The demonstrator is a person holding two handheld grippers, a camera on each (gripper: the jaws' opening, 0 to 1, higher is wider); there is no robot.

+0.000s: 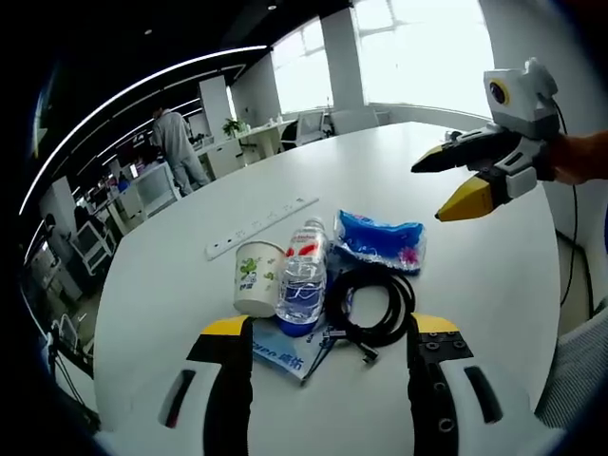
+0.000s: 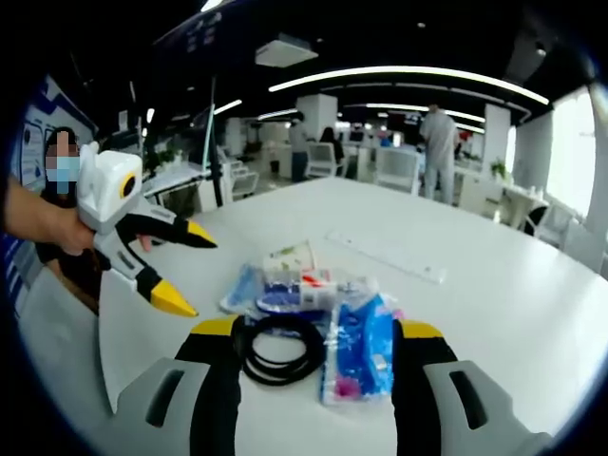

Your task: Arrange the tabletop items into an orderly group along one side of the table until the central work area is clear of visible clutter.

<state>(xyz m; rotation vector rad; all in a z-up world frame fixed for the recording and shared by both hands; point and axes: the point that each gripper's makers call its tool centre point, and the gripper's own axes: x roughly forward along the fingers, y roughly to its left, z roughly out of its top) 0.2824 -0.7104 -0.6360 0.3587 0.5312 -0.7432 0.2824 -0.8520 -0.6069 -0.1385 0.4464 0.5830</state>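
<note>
A tight cluster sits on the white table [image 1: 475,275]. It holds a paper cup [image 1: 258,277], a clear water bottle [image 1: 302,275] lying on its side over a flat blue packet [image 1: 285,353], a coiled black cable [image 1: 370,304] and a blue plastic pouch [image 1: 382,242]. My left gripper [image 1: 331,328] is open just short of the cluster and holds nothing. My right gripper [image 1: 454,182] hovers open above the table's right side. In the right gripper view the cable [image 2: 278,347] and the pouch [image 2: 356,356] lie between the open right gripper's [image 2: 318,331] jaws. The left gripper [image 2: 193,274] hangs open at the left.
A long white power strip [image 1: 261,228] lies just beyond the cluster, also visible as the power strip [image 2: 385,255]. The round table's edge [image 1: 109,285] curves close on the left. Office desks and a standing person [image 1: 176,142] are far behind.
</note>
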